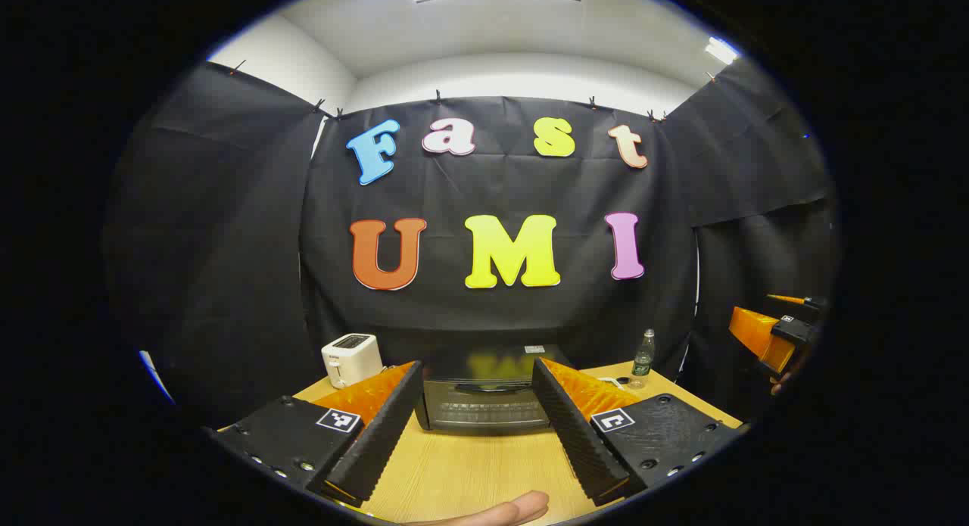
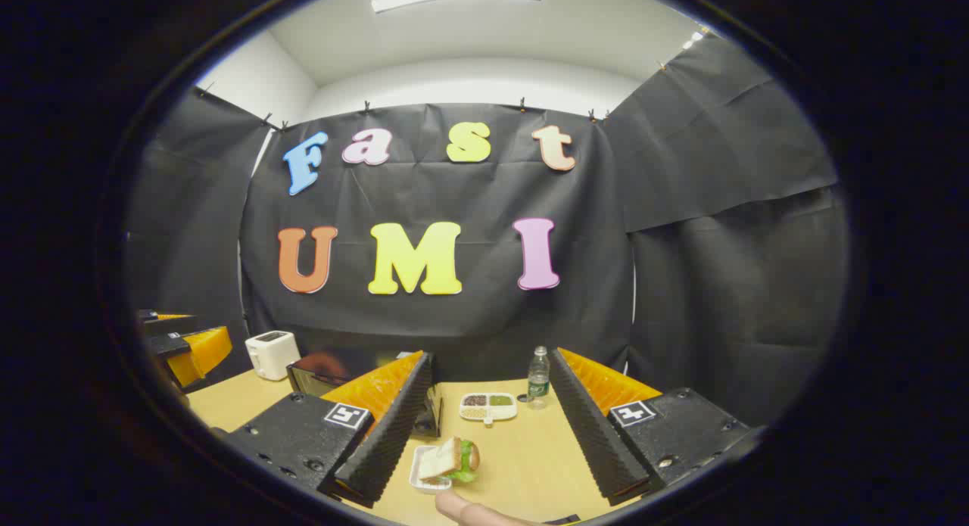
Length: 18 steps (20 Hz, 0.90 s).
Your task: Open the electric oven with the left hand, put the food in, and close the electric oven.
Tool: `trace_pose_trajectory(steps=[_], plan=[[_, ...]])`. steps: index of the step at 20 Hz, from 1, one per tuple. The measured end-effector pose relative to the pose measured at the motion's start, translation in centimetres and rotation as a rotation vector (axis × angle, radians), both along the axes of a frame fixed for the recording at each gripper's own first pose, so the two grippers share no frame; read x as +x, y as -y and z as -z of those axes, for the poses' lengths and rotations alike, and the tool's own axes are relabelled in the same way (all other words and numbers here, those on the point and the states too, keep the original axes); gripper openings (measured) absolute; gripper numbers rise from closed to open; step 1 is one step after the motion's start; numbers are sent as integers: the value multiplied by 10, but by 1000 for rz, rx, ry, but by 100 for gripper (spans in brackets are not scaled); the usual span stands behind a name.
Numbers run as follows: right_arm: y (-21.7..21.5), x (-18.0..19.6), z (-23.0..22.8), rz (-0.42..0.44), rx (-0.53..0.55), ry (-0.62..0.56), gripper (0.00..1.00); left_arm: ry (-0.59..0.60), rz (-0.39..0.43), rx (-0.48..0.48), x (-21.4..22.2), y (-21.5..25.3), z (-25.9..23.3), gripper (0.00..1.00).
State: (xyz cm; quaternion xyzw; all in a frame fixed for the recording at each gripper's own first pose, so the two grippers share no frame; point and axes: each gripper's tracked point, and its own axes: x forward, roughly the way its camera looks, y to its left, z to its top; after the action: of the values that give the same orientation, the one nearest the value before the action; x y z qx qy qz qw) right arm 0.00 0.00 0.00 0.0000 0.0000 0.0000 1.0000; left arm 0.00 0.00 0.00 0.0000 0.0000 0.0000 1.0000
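Oven (image 1: 484,397) in left view (sandwich (image 2: 450,459) right)

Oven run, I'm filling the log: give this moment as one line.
phase: start | oven: door closed | left gripper: open, facing oven | right gripper: open, above sandwich on tray

Table (image 1: 484,465): pale wood-grain, smooth, matt. On it: oven (image 1: 484,397) w/ glossy dark top, reflective; toaster (image 1: 350,359) left of oven, smooth white plastic; bottle (image 1: 643,354) right, clear plastic.
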Motion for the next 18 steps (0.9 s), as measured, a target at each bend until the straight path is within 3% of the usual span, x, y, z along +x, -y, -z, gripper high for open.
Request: trace_pose_trajectory(steps=[10,18], plan=[[25,1,11,17,21,-17,96,-3,27,-6,0,19,4,95],[26,2,18,4,19,-19,96,-42,43,-37,27,19,17,95]])
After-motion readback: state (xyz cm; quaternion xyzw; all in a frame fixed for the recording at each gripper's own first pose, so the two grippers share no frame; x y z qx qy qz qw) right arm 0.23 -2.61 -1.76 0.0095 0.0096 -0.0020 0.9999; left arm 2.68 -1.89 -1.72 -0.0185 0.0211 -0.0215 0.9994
